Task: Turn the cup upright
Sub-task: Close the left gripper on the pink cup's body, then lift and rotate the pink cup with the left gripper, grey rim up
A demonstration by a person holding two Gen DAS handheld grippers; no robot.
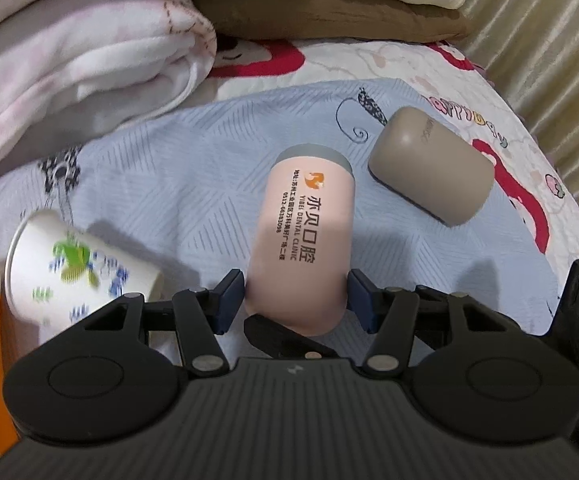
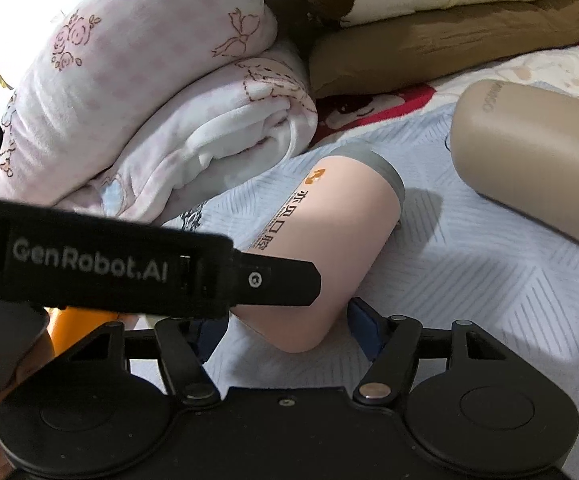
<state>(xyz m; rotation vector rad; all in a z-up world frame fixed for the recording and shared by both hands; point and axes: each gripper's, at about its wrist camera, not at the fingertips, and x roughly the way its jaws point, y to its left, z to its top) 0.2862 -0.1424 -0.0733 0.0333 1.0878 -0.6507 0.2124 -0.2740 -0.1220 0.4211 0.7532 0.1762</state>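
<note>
Pink dental-clinic cup point(image 1: 303, 240) lying on the bed's blue sheet point(image 1: 193, 168), its closed end between the pads of both the left tool point(image 1: 291, 300) and right tool point(image 2: 285, 320), each gripping it; beige cup point(image 1: 433, 166) beyond.

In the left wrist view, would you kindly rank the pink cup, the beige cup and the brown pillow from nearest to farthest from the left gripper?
1. Pink cup, lying between the left gripper fingers.
2. Beige cup, lying ahead to the right.
3. Brown pillow, at the far back.
</note>
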